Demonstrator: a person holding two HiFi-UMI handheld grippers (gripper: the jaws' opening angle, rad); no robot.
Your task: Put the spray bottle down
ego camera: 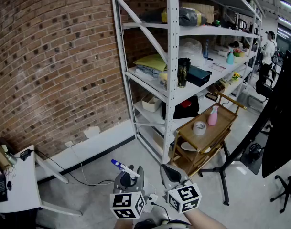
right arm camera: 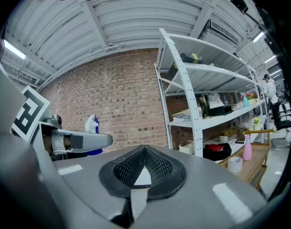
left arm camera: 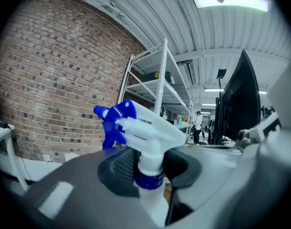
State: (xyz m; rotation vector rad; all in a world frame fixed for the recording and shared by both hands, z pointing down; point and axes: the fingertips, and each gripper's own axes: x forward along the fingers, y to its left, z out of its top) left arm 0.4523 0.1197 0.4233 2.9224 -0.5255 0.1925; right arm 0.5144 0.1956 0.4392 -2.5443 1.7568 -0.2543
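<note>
A spray bottle (left arm camera: 140, 128) with a white trigger head and blue nozzle stands upright between the left gripper's jaws. The left gripper (left arm camera: 147, 170) is shut on its neck, just above the blue collar. The bottle's body below the jaws is mostly hidden. In the head view the left gripper (ego camera: 130, 175) is held low at the bottom middle, with the blue nozzle of the spray bottle (ego camera: 119, 165) poking out to the left. The right gripper (ego camera: 170, 172) hangs beside it, shut and holding nothing. In the right gripper view the right gripper (right arm camera: 143, 170) has its pads together, and the spray bottle (right arm camera: 91, 124) shows at the left.
A tall white metal shelf rack (ego camera: 172, 56) full of goods stands ahead against the brick wall. A wooden cart (ego camera: 220, 128) carries a pink bottle (ego camera: 212, 116) and a tape roll. A white table (ego camera: 18, 175) is at the left, and a black panel (ego camera: 279, 118) on a stand at the right.
</note>
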